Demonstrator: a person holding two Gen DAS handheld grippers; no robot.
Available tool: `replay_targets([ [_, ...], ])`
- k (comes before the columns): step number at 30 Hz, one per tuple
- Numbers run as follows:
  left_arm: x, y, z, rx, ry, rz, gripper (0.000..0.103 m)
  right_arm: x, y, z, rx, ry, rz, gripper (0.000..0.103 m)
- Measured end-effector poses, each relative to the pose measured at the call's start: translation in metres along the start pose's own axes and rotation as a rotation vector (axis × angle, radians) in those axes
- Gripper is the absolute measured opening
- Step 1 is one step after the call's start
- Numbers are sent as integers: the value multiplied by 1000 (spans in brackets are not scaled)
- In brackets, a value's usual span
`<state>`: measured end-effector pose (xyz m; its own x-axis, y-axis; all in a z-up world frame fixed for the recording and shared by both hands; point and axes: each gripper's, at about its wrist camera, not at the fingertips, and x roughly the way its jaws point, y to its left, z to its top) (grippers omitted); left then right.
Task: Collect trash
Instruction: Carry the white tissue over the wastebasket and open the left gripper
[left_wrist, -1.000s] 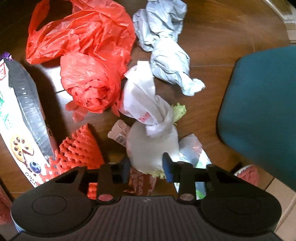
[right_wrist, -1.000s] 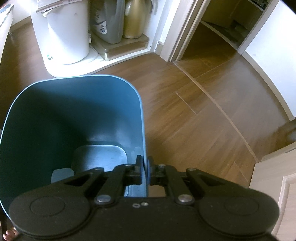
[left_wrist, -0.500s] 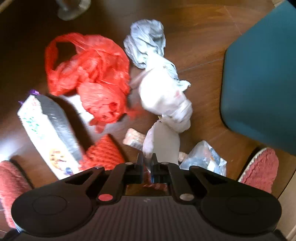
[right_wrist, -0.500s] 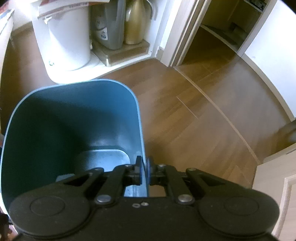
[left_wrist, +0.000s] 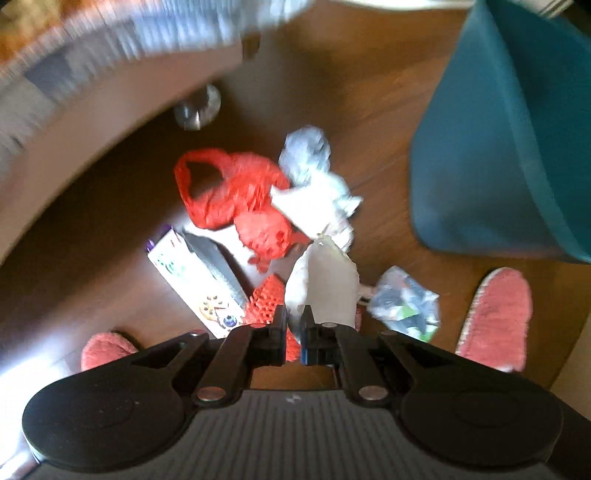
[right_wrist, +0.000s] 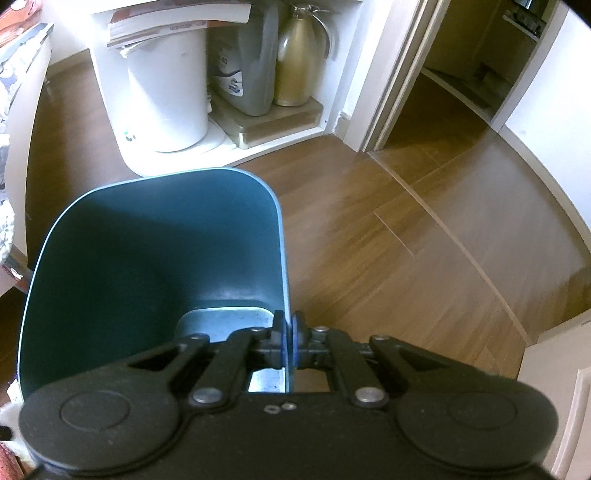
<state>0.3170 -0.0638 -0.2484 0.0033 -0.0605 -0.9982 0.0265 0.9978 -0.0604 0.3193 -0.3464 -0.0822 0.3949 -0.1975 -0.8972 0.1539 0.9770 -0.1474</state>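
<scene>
The left gripper (left_wrist: 293, 325) points straight down at the wood floor (left_wrist: 369, 110), its jaws pinched tight on a crumpled white plastic bag (left_wrist: 325, 284) that hangs from the fingertips above the litter. The jaws closed on it within the last second.

On the floor below lies the rest of the trash: a crumpled red plastic bag (left_wrist: 236, 195) at about 11 o'clock from the gripper, a grey-white wad of plastic (left_wrist: 310, 158) at 12 o'clock, touching the red bag's right edge, a long white biscuit carton with a grey side (left_wrist: 199, 280) at 10 o'clock, a piece of red foam netting (left_wrist: 264, 299) just beside the carton, and a small clear crumpled wrapper (left_wrist: 406, 306) at 3 o'clock. A pink fuzzy slipper (left_wrist: 496, 317) sits at far right.

The teal plastic bin (left_wrist: 509, 155) stands at 2 o'clock, well apart from the pile. In the right wrist view the right gripper (right_wrist: 287, 345) is clamped on the bin's right-hand rim (right_wrist: 282, 236), one finger inside the wall and one outside. The visible part of the bin's pale bottom (right_wrist: 221, 325) holds no trash; the gripper hides the rest.
</scene>
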Motion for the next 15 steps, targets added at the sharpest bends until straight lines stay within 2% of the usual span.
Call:
replay_targets([
  [8, -136, -28, 9, 96, -251, -63, 6, -6, 5, -1, -23, -28, 44, 4],
  [12, -167, -60, 25, 152, -331, -137, 6, -11, 8, 1, -14, -49, 66, 5],
  [15, -163, -91, 38, 209, -354, -172, 6, -16, 11, 4, -42, -71, 58, 5],
])
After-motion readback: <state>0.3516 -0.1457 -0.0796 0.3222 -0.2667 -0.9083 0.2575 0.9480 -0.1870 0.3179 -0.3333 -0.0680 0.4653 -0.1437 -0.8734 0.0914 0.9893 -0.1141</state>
